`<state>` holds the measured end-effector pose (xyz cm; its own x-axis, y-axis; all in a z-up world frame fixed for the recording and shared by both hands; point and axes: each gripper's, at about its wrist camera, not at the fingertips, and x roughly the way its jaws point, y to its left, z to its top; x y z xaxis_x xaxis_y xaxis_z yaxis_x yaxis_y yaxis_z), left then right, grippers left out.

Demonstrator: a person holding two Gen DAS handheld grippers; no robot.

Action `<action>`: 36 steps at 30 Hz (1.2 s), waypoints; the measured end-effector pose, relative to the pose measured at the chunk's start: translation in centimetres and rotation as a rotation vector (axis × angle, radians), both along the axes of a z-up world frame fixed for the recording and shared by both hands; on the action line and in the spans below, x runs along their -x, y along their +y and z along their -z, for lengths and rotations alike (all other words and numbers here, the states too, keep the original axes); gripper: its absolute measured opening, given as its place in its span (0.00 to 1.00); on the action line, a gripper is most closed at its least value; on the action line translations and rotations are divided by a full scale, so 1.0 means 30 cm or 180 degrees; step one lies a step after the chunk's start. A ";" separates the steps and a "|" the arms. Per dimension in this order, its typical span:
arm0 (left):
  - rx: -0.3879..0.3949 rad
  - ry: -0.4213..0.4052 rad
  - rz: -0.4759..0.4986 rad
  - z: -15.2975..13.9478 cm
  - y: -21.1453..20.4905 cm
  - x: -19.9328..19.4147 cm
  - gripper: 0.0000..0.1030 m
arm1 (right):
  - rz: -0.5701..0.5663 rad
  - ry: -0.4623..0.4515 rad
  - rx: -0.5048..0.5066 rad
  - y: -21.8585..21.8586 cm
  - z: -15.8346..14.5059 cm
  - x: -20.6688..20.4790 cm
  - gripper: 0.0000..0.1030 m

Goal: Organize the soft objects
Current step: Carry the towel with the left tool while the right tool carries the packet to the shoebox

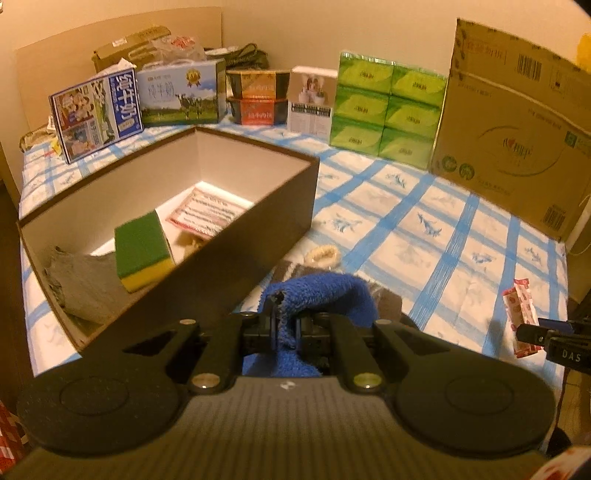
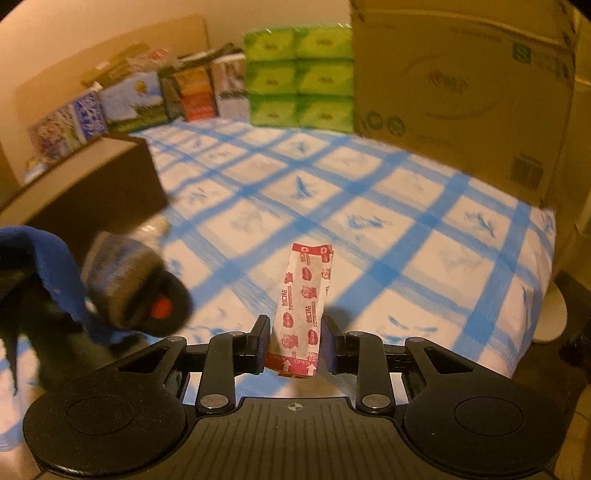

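The left gripper (image 1: 286,325) is pressed together on a blue towel (image 1: 317,295), which is draped over its fingers just beside the brown box (image 1: 236,266) (a green-and-yellow sponge (image 1: 142,251) is seen inside). A red-and-white packet (image 2: 304,306) is pinched upright by the right gripper (image 2: 295,341); what appears to be a striped sock (image 2: 122,273) hangs blurred to its left.

Cream walls (image 1: 295,33), warm dim light, blue-checked tablecloth (image 1: 406,221), large cardboard box (image 1: 517,122)

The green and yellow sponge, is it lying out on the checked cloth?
No, the sponge sits inside the brown box.
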<state>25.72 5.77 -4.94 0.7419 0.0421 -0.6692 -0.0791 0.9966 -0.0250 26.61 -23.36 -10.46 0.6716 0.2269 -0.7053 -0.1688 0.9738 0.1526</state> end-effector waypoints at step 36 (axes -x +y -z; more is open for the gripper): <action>-0.0143 -0.1002 -0.0436 -0.608 0.290 -0.003 0.08 | -0.1612 -0.0714 -0.0623 0.538 -0.577 -0.080 0.29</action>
<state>25.81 14.48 13.29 0.8971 0.1800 -0.4034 -0.2077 0.9778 -0.0257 29.03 -7.23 6.87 0.5735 0.6701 -0.4712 -0.6547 0.7207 0.2281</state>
